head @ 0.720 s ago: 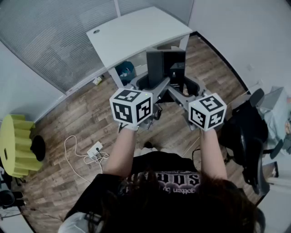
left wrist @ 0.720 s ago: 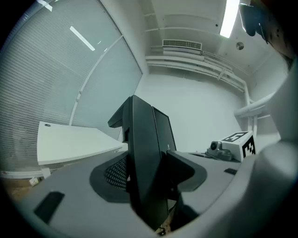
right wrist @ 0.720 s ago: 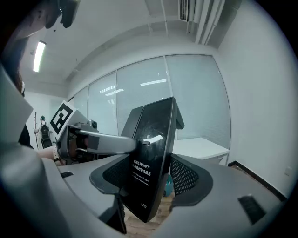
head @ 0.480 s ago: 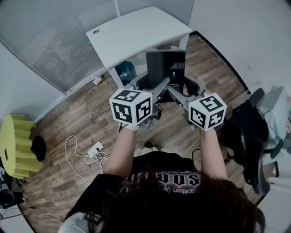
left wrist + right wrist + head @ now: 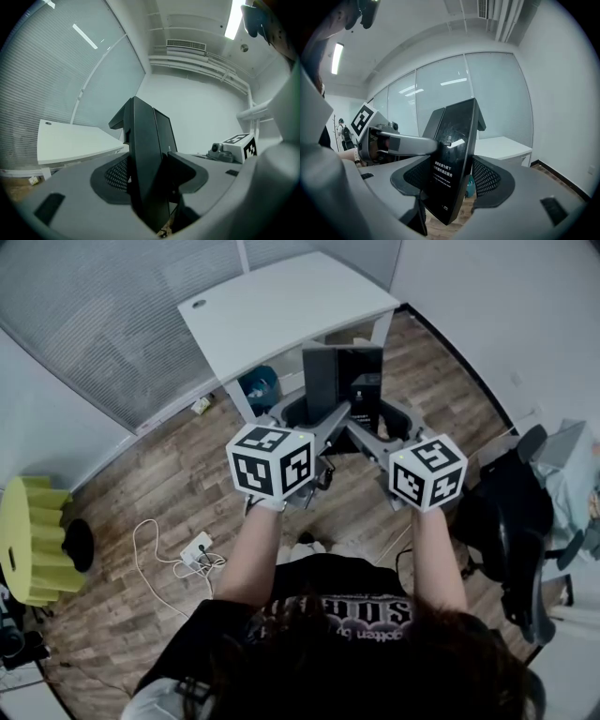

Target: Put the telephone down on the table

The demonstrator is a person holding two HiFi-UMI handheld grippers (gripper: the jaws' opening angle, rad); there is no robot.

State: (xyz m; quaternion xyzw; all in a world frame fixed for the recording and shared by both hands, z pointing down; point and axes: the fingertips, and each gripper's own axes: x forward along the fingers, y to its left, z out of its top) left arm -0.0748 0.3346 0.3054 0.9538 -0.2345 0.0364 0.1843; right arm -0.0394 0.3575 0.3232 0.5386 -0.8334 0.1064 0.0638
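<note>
A black, flat telephone point(image 5: 339, 381) stands upright in the air, just in front of the white table point(image 5: 281, 306) and above the wooden floor. Both grippers hold it. My left gripper point(image 5: 312, 413) is shut on its left edge, and in the left gripper view the telephone point(image 5: 145, 159) fills the space between the jaws point(image 5: 150, 178). My right gripper point(image 5: 380, 418) is shut on its right side. The right gripper view shows the screen face point(image 5: 452, 159) with white print between the pads point(image 5: 452, 180), and the left gripper point(image 5: 393, 140) reaching in from the left.
A blue bin point(image 5: 258, 385) stands under the table. A black office chair point(image 5: 506, 512) is at the right. A power strip with its cable point(image 5: 195, 549) lies on the floor at the left, near a yellow stool point(image 5: 33, 540). Blinds cover the glass wall behind.
</note>
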